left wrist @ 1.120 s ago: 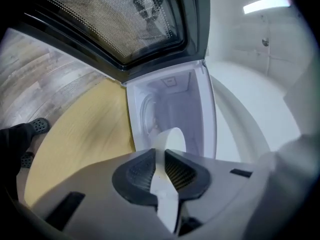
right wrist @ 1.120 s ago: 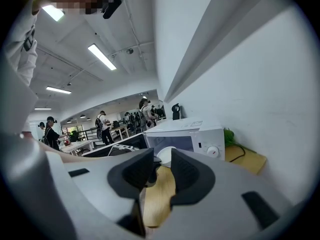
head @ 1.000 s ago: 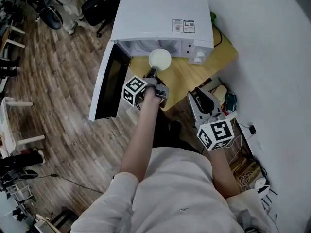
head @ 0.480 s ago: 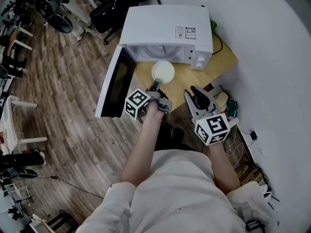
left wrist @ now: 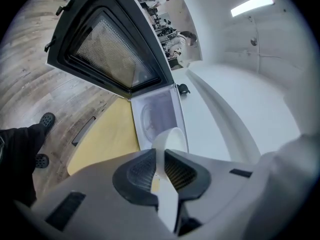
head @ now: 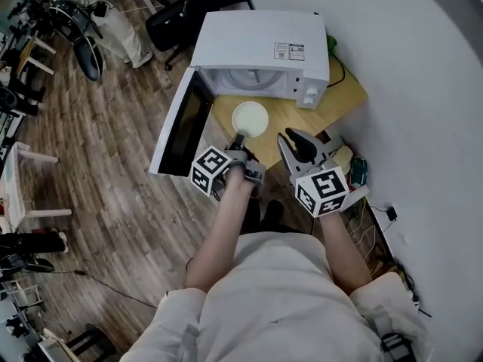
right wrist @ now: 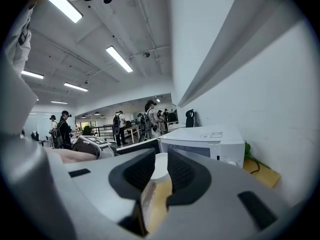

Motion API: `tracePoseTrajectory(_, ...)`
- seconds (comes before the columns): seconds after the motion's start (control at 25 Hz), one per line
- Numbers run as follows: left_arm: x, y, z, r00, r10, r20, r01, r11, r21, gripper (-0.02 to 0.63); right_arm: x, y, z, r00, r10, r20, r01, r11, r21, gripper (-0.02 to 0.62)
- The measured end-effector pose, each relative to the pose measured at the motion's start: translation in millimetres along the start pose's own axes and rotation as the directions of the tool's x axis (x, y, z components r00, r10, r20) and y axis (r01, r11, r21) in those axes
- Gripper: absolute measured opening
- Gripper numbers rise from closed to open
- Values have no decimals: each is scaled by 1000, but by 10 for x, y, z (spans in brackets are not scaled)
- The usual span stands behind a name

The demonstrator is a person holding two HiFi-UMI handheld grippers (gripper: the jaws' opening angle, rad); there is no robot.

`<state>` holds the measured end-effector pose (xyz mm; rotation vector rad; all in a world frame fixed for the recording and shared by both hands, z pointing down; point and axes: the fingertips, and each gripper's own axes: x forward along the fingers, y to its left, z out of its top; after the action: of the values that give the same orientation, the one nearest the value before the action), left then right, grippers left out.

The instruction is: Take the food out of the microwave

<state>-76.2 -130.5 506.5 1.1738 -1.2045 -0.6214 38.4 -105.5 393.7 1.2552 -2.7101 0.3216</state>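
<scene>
Mostly done: gripping the white bowl (head: 250, 118) by its rim in the clenched jaws of the left gripper (head: 239, 137), clear of the open microwave (head: 256, 44) and over the wooden counter (head: 290, 111) just in front. On the right gripper (head: 291, 139), just narrowing the jaws, parted and grasping nothing, near the bowl but apart. Left, by the look of it: setting the bowl down.

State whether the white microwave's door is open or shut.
Open: its black-framed door stands swung out from the white microwave, cavity exposed.

I can't tell what's in bowl (head: 250, 118) — too small in head view. Microwave (head: 249, 36) label (head: 288, 50) unreadable; cavity mostly hidden b/c of its top.
</scene>
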Motion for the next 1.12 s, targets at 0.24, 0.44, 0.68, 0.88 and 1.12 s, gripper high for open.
tracePoseTrajectory(0.24,-130,-21,-83,1000,6,13,-6,1000,4,48,-26,40,4,1000,8,-4,-8,1000,-19,52)
tracePoseTrajectory(0.44,-225,-59,-107,1000,1,17,-1,1000,-7,48,-53,77,27,1000,6,-6,-6,999,-35,32)
tracePoseTrajectory(0.68,-308,-165,-166,1000,-12,11,12,1000,-4,48,-93,112,13,1000,2,-9,-2,999,-40,20)
tracePoseTrajectory(0.88,-335,-245,-191,1000,-20,-2,20,1000,-2,48,-99,105,6,1000,-4,-10,4,999,-38,8)
tracePoseTrajectory(1.12,-355,-288,-226,1000,-23,-8,23,1000,6,48,-88,73,10,1000,-15,-10,15,999,-31,0)
